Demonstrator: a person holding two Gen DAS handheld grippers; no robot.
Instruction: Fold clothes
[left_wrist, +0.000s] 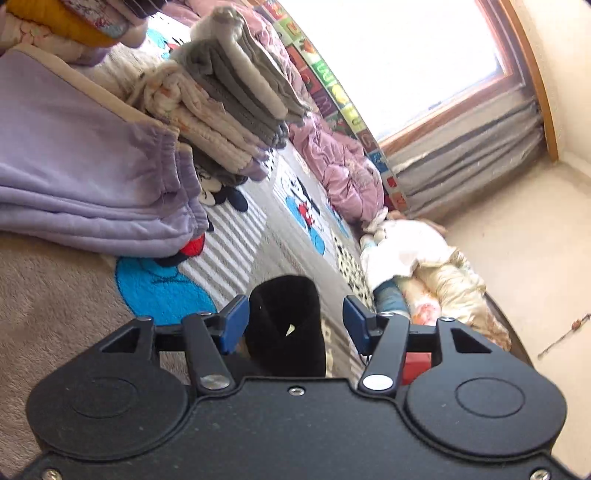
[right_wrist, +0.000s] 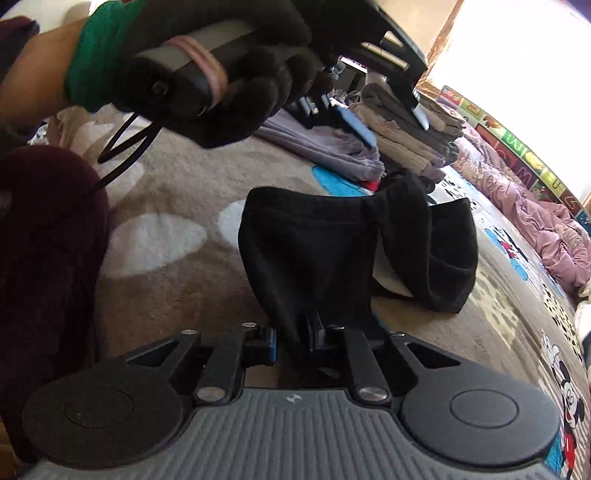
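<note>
A black garment (right_wrist: 332, 251) lies bunched on the patterned blanket (right_wrist: 166, 192). My right gripper (right_wrist: 295, 332) is shut on its near edge, lifting it slightly. In the left wrist view the same black garment (left_wrist: 286, 325) sits between the blue pads (left_wrist: 234, 323) of my left gripper (left_wrist: 295, 325), which is open and apart from the cloth on both sides. The left gripper also shows in the right wrist view (right_wrist: 354, 122), held high by a black-gloved hand (right_wrist: 229, 74) above the garment's far end.
A folded lilac garment (left_wrist: 85, 184) and a stack of folded grey and cream clothes (left_wrist: 229, 96) lie to the left. A pink quilt (left_wrist: 332, 162) runs along the far edge. A pile of pale clothes (left_wrist: 413, 258) lies by the wall. A dark maroon cloth (right_wrist: 48, 258) is at the near left.
</note>
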